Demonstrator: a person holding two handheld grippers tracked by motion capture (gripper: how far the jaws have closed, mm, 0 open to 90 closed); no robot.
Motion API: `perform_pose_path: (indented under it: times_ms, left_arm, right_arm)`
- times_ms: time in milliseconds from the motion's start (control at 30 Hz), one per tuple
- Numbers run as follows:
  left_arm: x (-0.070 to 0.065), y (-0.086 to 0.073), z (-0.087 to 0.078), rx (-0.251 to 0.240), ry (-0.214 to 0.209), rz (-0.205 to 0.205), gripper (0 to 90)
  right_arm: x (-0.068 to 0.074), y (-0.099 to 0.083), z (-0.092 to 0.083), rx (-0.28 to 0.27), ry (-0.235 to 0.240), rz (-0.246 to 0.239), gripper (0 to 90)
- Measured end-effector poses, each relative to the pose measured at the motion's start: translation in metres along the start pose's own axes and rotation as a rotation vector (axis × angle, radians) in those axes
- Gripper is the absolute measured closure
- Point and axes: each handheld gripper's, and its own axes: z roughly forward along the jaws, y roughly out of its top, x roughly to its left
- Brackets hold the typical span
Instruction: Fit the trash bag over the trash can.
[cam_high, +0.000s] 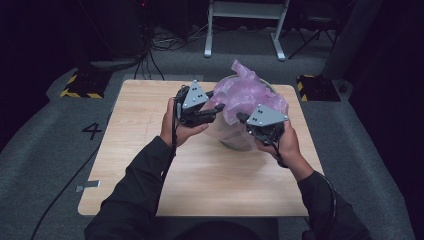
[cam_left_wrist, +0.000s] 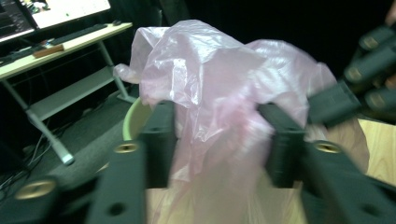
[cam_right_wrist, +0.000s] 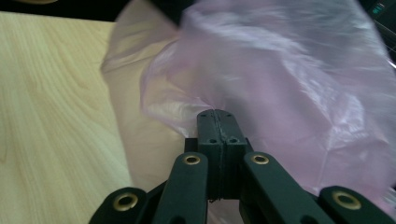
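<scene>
Where the pale wooden worktop (cam_high: 150, 150) carries the work, seen from the high view: a small bin (cam_high: 235, 142) standing on the far half, right of centre, lined with a pink plastic bag (cam_high: 245, 92) billowing up above the rim and leaning toward the far side. Left gripper (cam_high: 212, 111) held at the left flank of the bag, above the worktop, pointing right; right gripper (cam_high: 243, 119) held at the near right flank, pointing left and far. Both grippers close together, with the bag film between and behind them. In the left gripper view: jaws spread apart, a fold of the pink plastic bag (cam_left_wrist: 219, 93) hanging in the gap between them; contact between pads and film not discernible because of blur, so not counted as a grip. Pale green rim of the bin (cam_left_wrist: 133, 121) visible behind the left-hand jaw; right gripper (cam_left_wrist: 327, 105) visible at the right edge, touching the film. In the right gripper view: jaws pressed fully together, pinching a gathered edge of the pink plastic bag (cam_right_wrist: 289, 79) at the fingertips of the right gripper (cam_right_wrist: 217, 114), film bunched and drawn tight at that point. Bare worktop (cam_right_wrist: 51, 107) to the left of the bag in that view. Dark sleeves (cam_high: 135, 195) entering from the near edge.
</scene>
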Motion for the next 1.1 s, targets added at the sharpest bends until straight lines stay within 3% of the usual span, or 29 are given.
perform_pose_path:
  times_ms: [33, 100, 133, 167, 233, 300, 367, 400, 433, 467, 633, 733, 900, 933, 967, 1033, 1067, 1100]
  left_arm:
    - [0.000, 0.000, 0.000, 0.000, 0.000, 0.000, 37.9]
    - [0.001, -0.003, 0.000, 0.022, -0.013, 0.003, 33.2]
    - [0.002, -0.008, -0.002, 0.025, -0.010, 0.020, 30.6]
    - [0.002, -0.008, -0.002, 0.025, -0.010, 0.020, 28.3]
    - [0.005, -0.012, -0.003, 0.041, -0.023, 0.015, 28.2]
    - [0.007, -0.015, -0.003, 0.067, -0.008, 0.024, 29.3]
    - [0.008, -0.016, -0.001, 0.097, 0.016, 0.030, 35.2]
    - [0.010, -0.018, 0.002, 0.119, 0.026, 0.043, 44.9]
    - [0.010, -0.018, 0.002, 0.119, 0.026, 0.043, 52.5]
    - [0.011, -0.018, 0.005, 0.132, 0.058, 0.068, 58.8]
    - [0.019, -0.020, 0.013, 0.138, 0.081, 0.073, 77.5]
    - [0.029, -0.023, 0.019, 0.145, 0.079, 0.050, 82.7]
    - [0.037, -0.025, 0.026, 0.138, 0.065, 0.031, 89.1]
    - [0.036, -0.025, 0.028, 0.140, 0.070, 0.036, 89.2]
    - [0.036, -0.025, 0.028, 0.140, 0.070, 0.036, 89.1]
    - [0.035, -0.025, 0.027, 0.128, 0.061, 0.031, 89.1]
    - [0.033, -0.024, 0.024, 0.117, 0.074, 0.041, 89.1]
    - [0.033, -0.024, 0.024, 0.117, 0.074, 0.041, 89.1]
  right_arm:
    - [0.000, 0.000, 0.000, 0.000, 0.000, 0.000, 90.0]
    - [-0.011, -0.002, -0.004, -0.005, -0.023, 0.025, 90.0]
    - [-0.023, -0.004, -0.008, -0.010, -0.044, 0.052, 90.0]
    - [-0.023, -0.004, -0.008, -0.010, -0.044, 0.052, 90.0]
    - [-0.035, -0.007, -0.014, -0.017, -0.060, 0.084, 90.0]
    - [-0.045, -0.008, -0.018, -0.016, -0.078, 0.106, 90.0]
    - [-0.055, -0.009, -0.021, -0.006, -0.108, 0.112, 90.0]
    - [-0.064, -0.011, -0.022, -0.008, -0.114, 0.137, 90.0]
    - [-0.064, -0.011, -0.022, -0.008, -0.114, 0.137, 90.0]
    - [-0.071, -0.013, -0.020, -0.002, -0.121, 0.152, 90.0]
    - [-0.086, -0.019, -0.014, 0.029, -0.157, 0.172, 90.0]
    - [-0.096, -0.025, -0.012, 0.039, -0.160, 0.202, 90.0]
    - [-0.105, -0.038, -0.011, 0.076, -0.187, 0.210, 87.8]
    - [-0.106, -0.040, -0.010, 0.083, -0.196, 0.211, 80.7]
    - [-0.106, -0.040, -0.010, 0.083, -0.196, 0.211, 80.7]
    - [-0.108, -0.044, -0.012, 0.064, -0.180, 0.224, 68.3]
    - [-0.107, -0.047, -0.017, 0.044, -0.185, 0.229, 57.2]
    - [-0.107, -0.047, -0.017, 0.044, -0.185, 0.229, 57.2]
